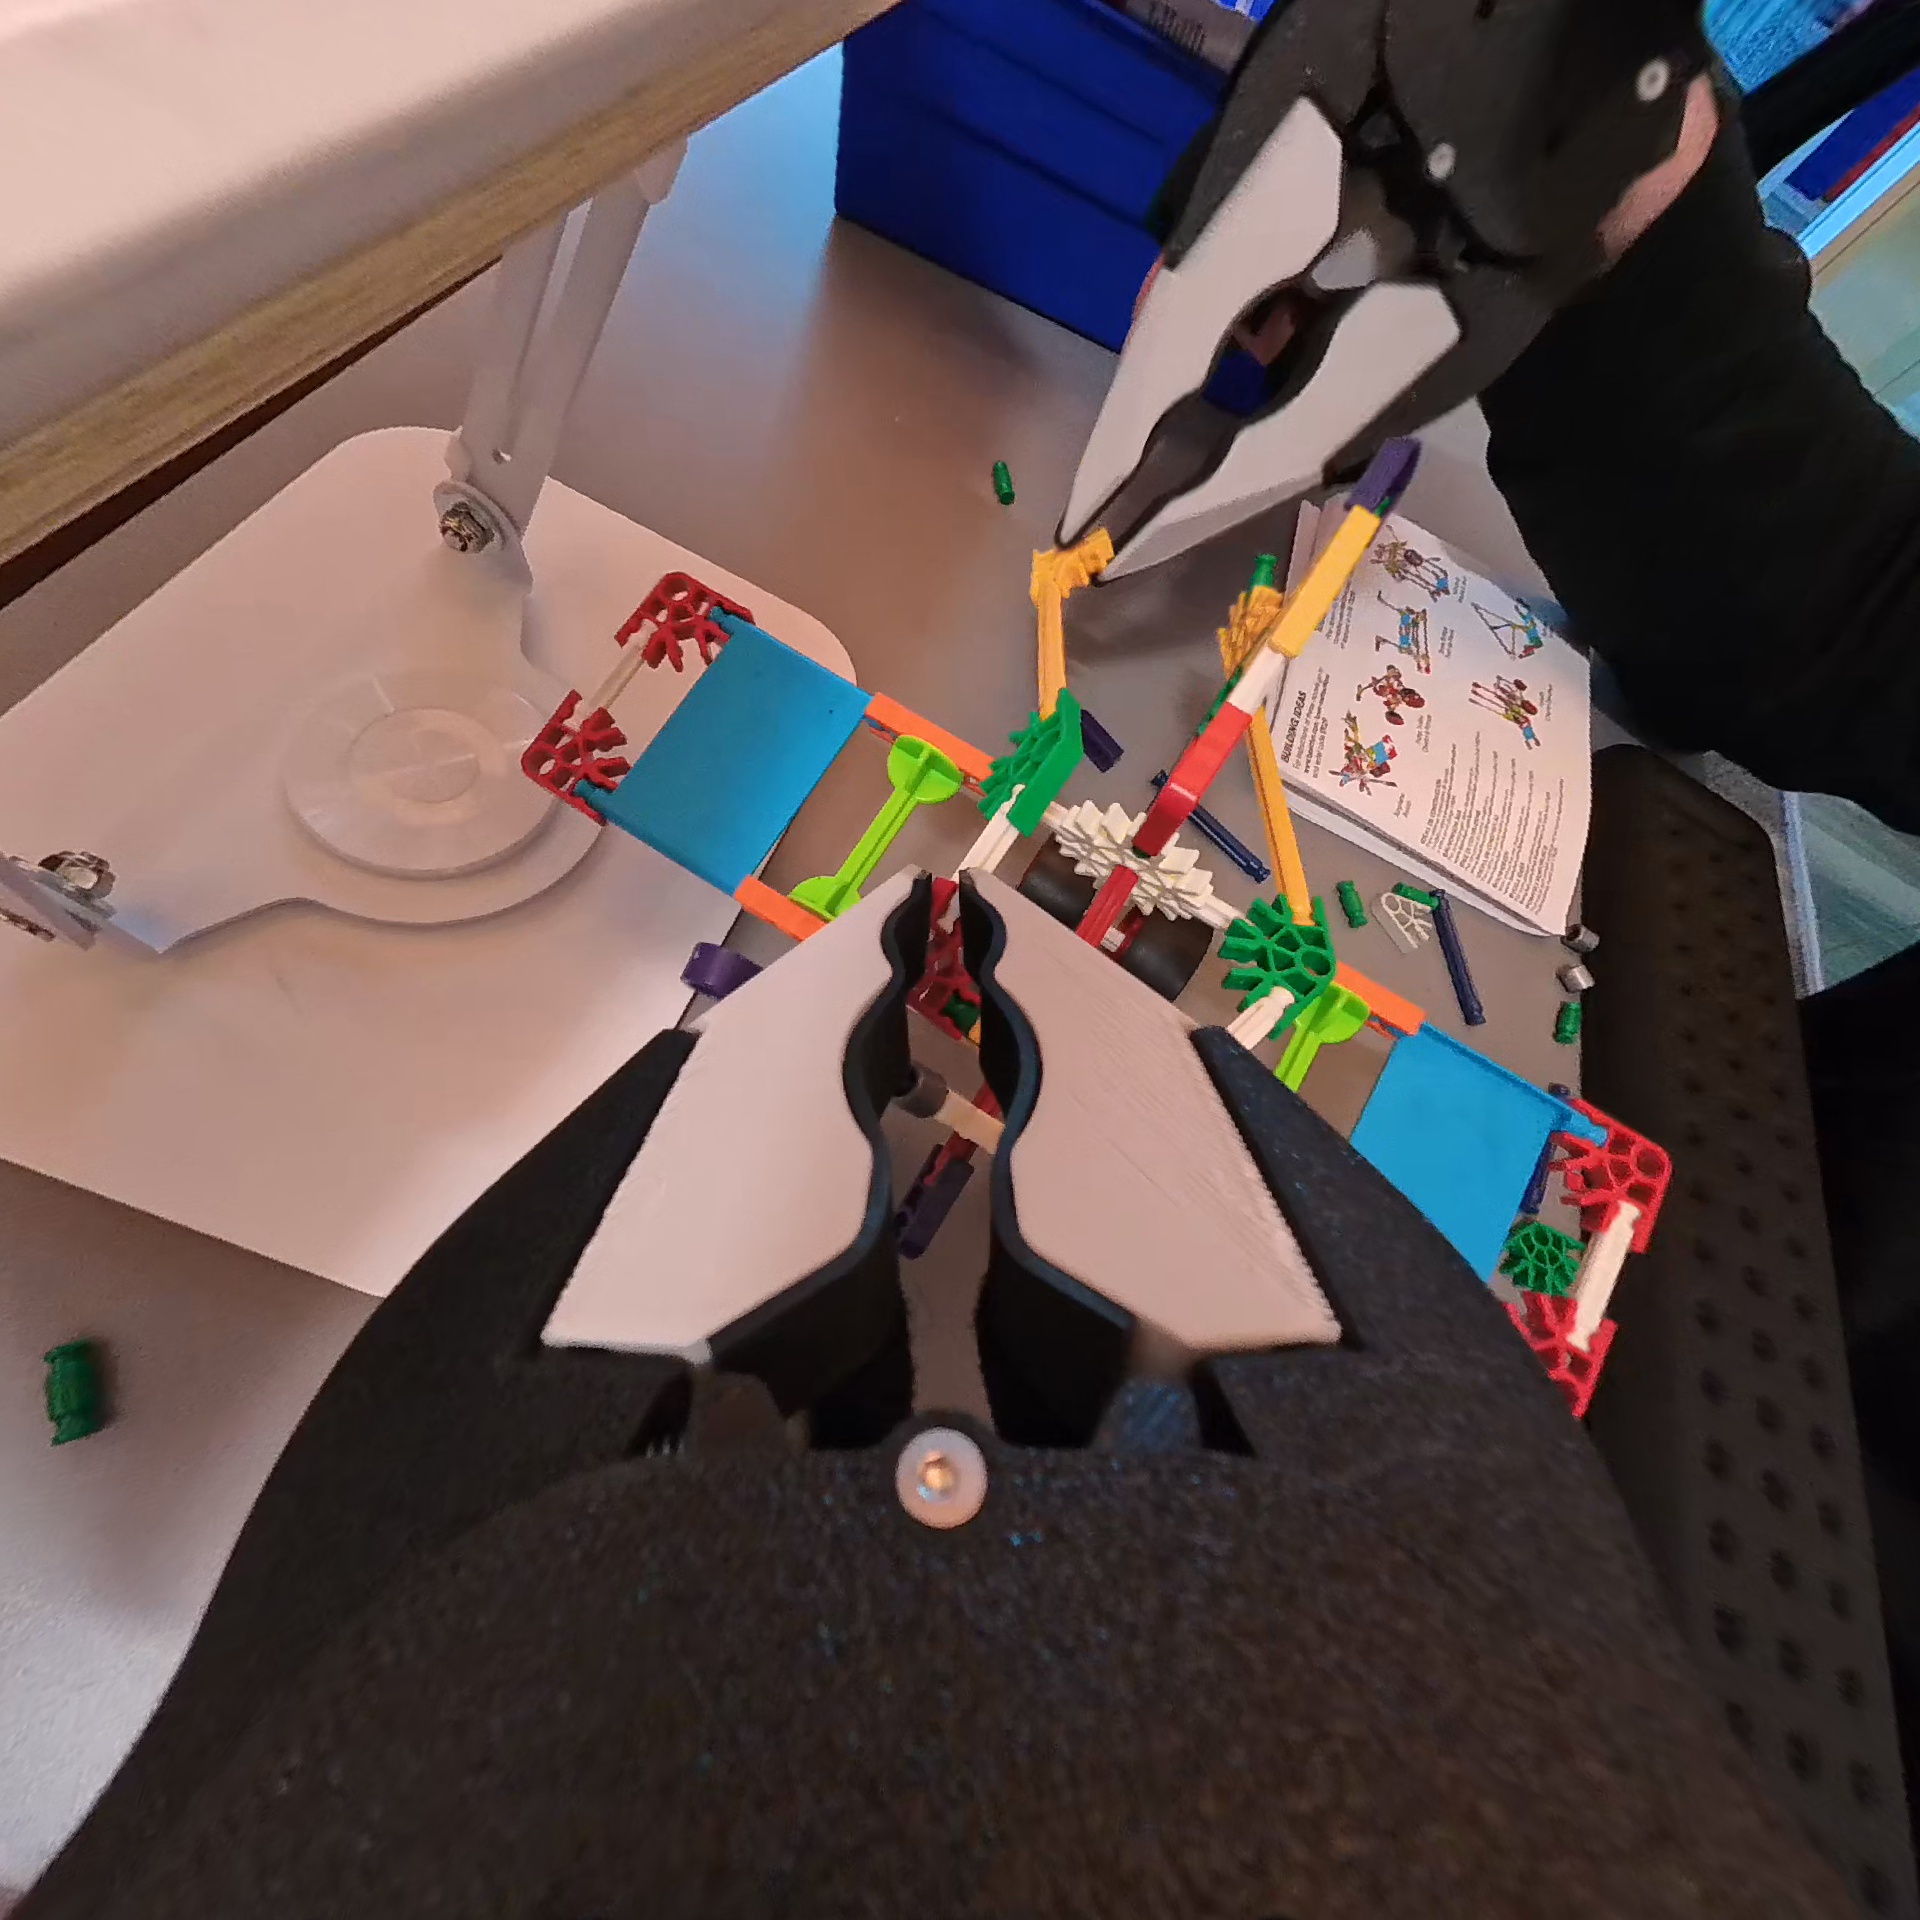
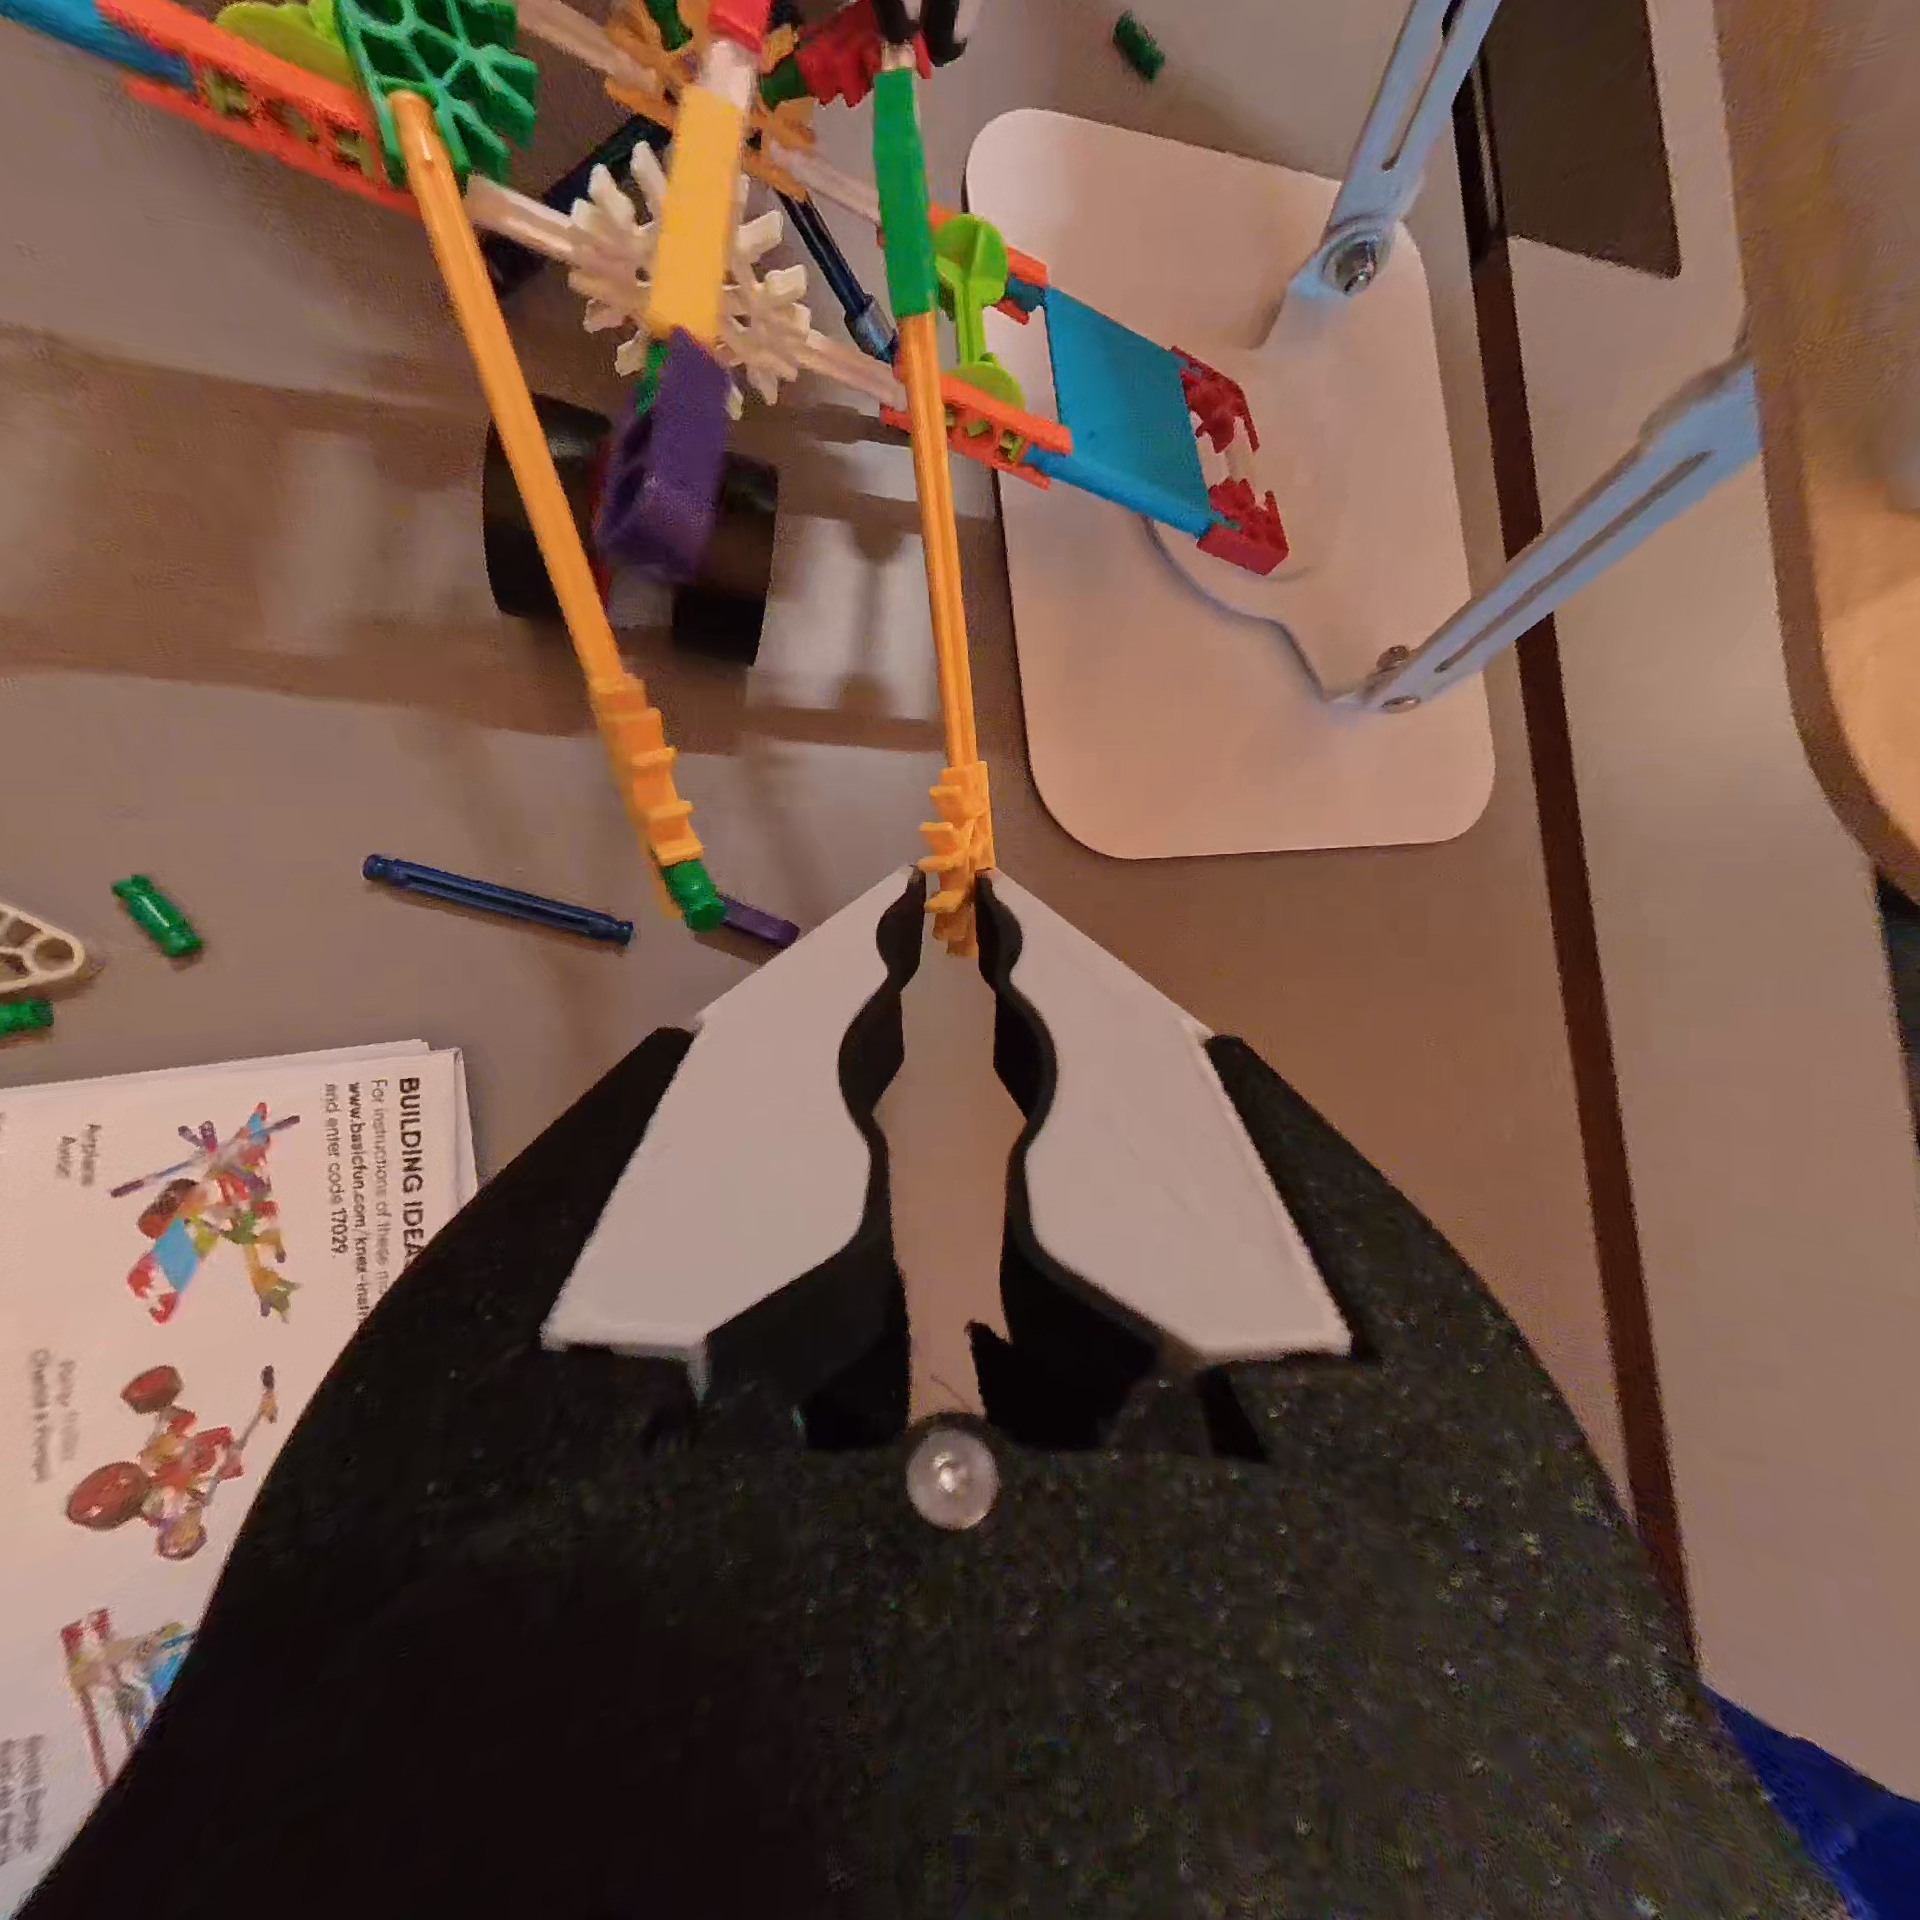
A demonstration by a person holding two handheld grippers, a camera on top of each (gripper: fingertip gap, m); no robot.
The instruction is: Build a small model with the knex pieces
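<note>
A colourful construction-toy model (image 1: 738,769) with blue panels, red, green and white connectors and black wheels (image 1: 1169,951) lies on the grey table. My left gripper (image 1: 940,894) is shut on a red connector (image 1: 943,971) in the model's middle. My right gripper (image 1: 1086,556) reaches in from the upper right and is shut on a yellow connector (image 1: 1070,566). In the right wrist view, the right gripper (image 2: 951,888) pinches that yellow connector (image 2: 956,831) at the end of a yellow rod (image 2: 940,540). The rod runs back to the model (image 2: 1127,416).
A white stand base (image 1: 312,935) sits left of the model under a shelf. An instruction leaflet (image 1: 1455,748) lies to the right and a blue bin (image 1: 997,166) behind. Loose green pieces (image 1: 71,1392) and dark blue rods (image 2: 499,899) are scattered. A black perforated board (image 1: 1714,1143) lies at the right.
</note>
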